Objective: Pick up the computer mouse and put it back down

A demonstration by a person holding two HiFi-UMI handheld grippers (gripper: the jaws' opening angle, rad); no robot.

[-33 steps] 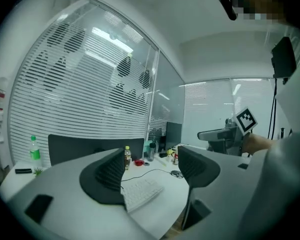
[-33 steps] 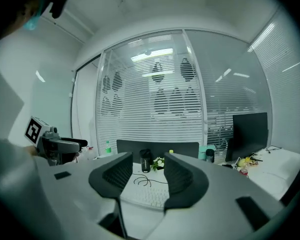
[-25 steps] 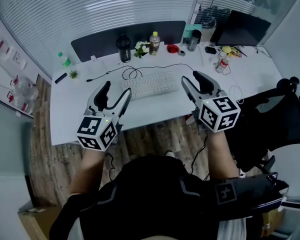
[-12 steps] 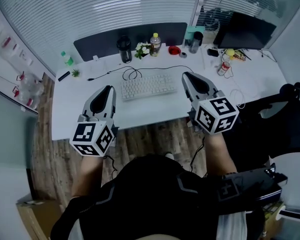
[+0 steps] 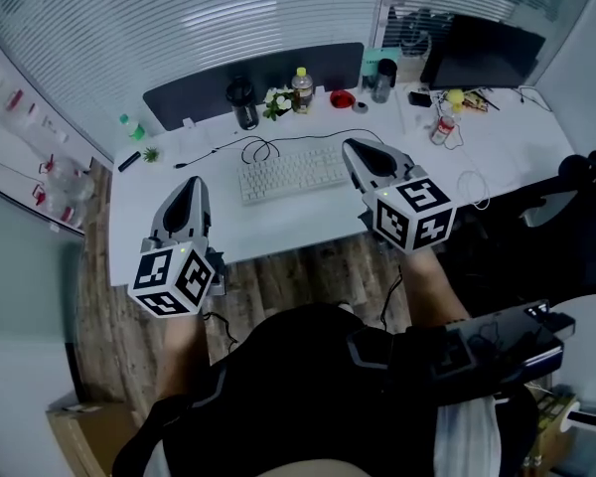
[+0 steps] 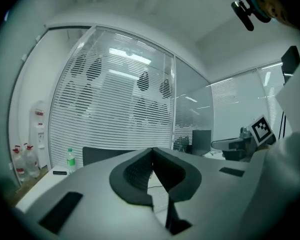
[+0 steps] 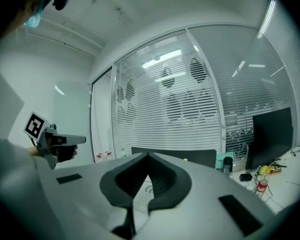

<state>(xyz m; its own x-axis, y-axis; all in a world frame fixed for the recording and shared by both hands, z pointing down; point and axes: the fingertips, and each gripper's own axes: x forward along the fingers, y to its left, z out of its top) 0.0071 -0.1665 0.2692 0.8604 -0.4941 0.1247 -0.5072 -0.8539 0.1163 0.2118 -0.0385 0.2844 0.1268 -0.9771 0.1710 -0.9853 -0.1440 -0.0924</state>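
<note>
Left gripper (image 5: 191, 185) just snapped closed, right gripper (image 5: 364, 152) closed too, both empty. Mouse unclear: maybe the dark object (image 5: 418, 98), 1–2 o'clock from the right gripper, which is nearer.

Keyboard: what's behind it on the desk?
Behind the keyboard: a looped black cable, then a dark tumbler, flowers and a bottle along a dark panel. The right gripper covers the desk by its right end; no mouse shows.

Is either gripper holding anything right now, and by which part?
Nothing is held: the left gripper and right gripper have both just closed, jaws together, nothing between.
</note>
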